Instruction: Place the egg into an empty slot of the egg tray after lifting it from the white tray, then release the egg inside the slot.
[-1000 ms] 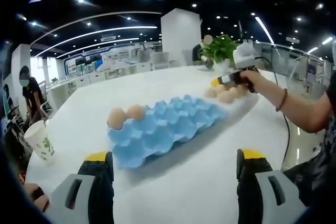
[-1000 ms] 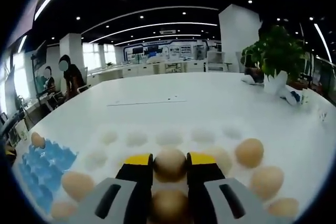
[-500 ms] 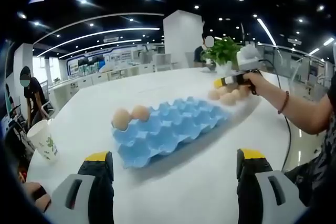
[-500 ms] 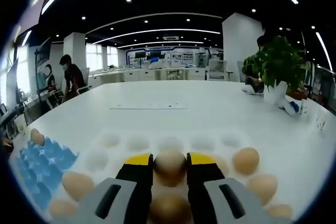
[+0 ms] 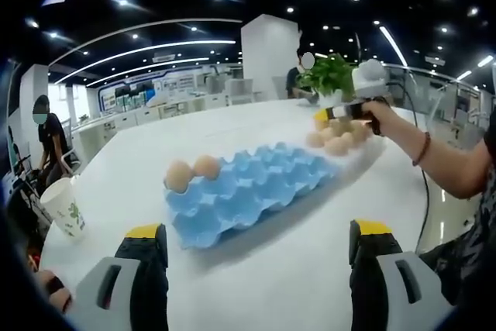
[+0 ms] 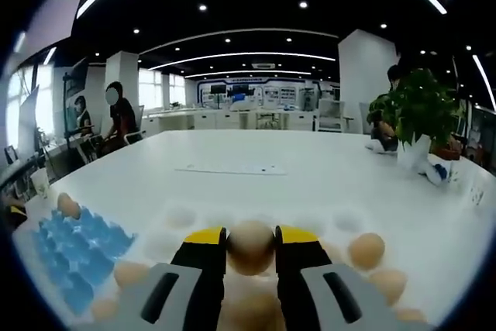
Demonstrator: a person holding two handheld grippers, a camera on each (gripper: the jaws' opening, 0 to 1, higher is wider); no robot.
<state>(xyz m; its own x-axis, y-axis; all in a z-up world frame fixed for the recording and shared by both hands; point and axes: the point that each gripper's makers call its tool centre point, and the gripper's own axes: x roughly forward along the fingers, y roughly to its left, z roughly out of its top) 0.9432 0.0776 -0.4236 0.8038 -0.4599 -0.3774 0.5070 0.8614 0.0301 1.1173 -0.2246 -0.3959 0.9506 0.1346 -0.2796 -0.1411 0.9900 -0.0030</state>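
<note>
The right gripper (image 6: 250, 247) is squeezing one egg (image 6: 250, 244) between its yellow-tipped jaws. The egg looks lifted a little above the white tray (image 6: 314, 221), which sits at about 6 o'clock in the right gripper view with more eggs on it. The blue egg tray (image 6: 76, 252) is way over at 8 o'clock there. In the left gripper view it lies in the middle (image 5: 244, 189), with two eggs (image 5: 188, 171) already sitting at its 10 o'clock end and lots of empty cups.

The left gripper (image 5: 252, 247) hangs with its jaws wide apart, holding nothing.

What could go wrong? The egg is smooth and round, so I think it could slip out on the long trip over. A harder squeeze might crack it. It could also bump the eggs below, or land on the ridge between two cups and roll off. If it drops from too high, it may break.
</note>
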